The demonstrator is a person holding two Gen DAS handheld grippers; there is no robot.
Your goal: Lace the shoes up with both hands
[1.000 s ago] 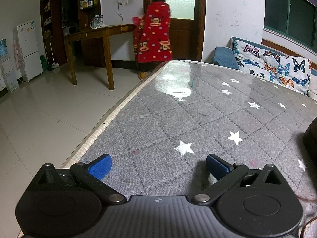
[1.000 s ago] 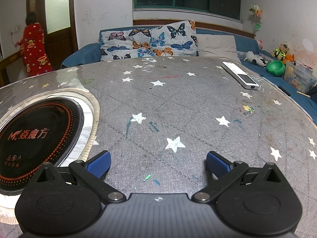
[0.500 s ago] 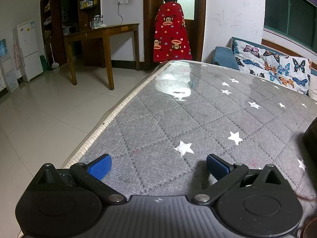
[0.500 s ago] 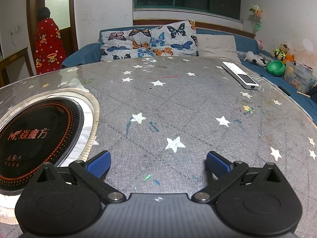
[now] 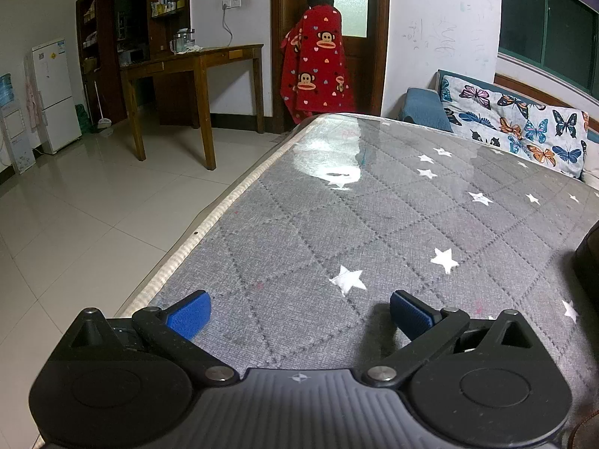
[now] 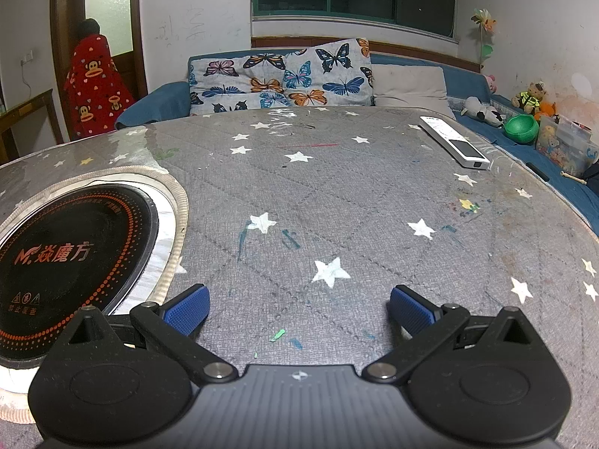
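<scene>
Left gripper (image 5: 299, 308) is hovering low over the grey quilted star-print table cover (image 5: 337, 217), near the table's left edge; its two blue-padded fingers (image 5: 189, 312) are spread wide, gripping nothing. Right gripper (image 6: 299, 308) is sitting the same way over the table's middle: two blue pads far apart, nothing between them.

Shoe: only a dark rounded sliver (image 5: 589, 258) is showing at the right border of the left wrist view, resting on the table cover to the right of the left gripper. Cannot tell whether that is the shoe, and heading and long axis are not readable. A thin reddish-brown strand (image 5: 584, 422) is curling at the bottom right corner of that view; cannot tell if it is a lace.

Counts: one black round induction hob with orange lettering (image 6: 63, 258) set into the table at the left of the right wrist view, one white rectangular remote control (image 6: 453, 142) lying near the table's far right edge, one butterfly-print cushion (image 6: 280, 75) on the blue sofa behind the table's far edge.

Versus a second ago: both grippers are holding the same pose and spread. The person wrapped in a red cartoon-monkey blanket (image 5: 320, 63) has moved from beside the brown wooden side table (image 5: 194, 60) into the doorway, back to the camera.
</scene>
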